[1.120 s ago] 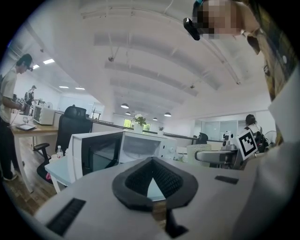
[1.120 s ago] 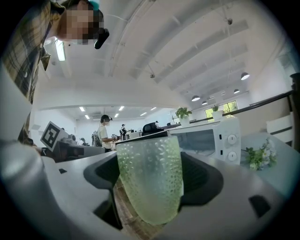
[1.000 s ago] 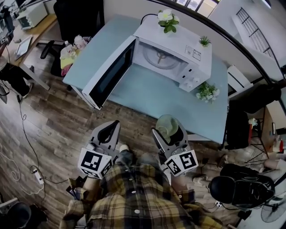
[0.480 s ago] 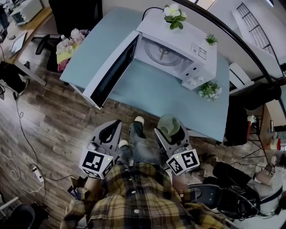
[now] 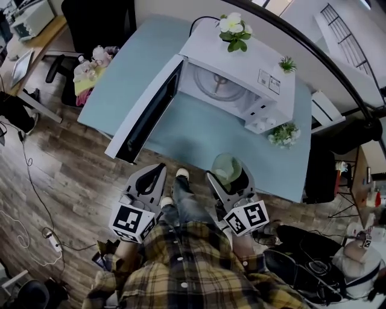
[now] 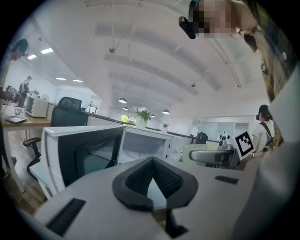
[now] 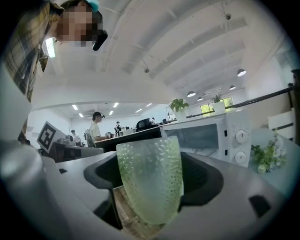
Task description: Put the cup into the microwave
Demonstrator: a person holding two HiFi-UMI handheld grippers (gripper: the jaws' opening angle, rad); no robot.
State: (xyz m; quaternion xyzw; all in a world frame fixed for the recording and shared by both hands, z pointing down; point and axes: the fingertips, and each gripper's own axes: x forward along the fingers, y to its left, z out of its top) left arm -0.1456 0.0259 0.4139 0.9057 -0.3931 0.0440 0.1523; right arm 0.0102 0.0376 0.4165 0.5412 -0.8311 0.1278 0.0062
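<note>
A white microwave (image 5: 241, 72) stands on the light blue table (image 5: 205, 136), its door (image 5: 145, 111) swung wide open to the left and the cavity with its turntable showing. My right gripper (image 5: 228, 175) is shut on a pale green dimpled glass cup (image 5: 226, 168), held upright over the table's near edge, short of the microwave. In the right gripper view the cup (image 7: 150, 183) fills the space between the pads, with the microwave (image 7: 206, 133) behind it. My left gripper (image 5: 155, 172) is shut on nothing, over the wooden floor below the door (image 6: 84, 154).
White flowers (image 5: 232, 27) and a small plant (image 5: 287, 63) sit on the microwave. Another plant (image 5: 282, 134) stands at the table's right. Soft toys (image 5: 90, 63) lie at its left end by a black chair (image 5: 96, 18). People stand far off (image 7: 96, 126).
The person has stepped nearer the table, so the microwave and table sit closer in view. Both grippers keep their pose; the cup stays in the right one.
</note>
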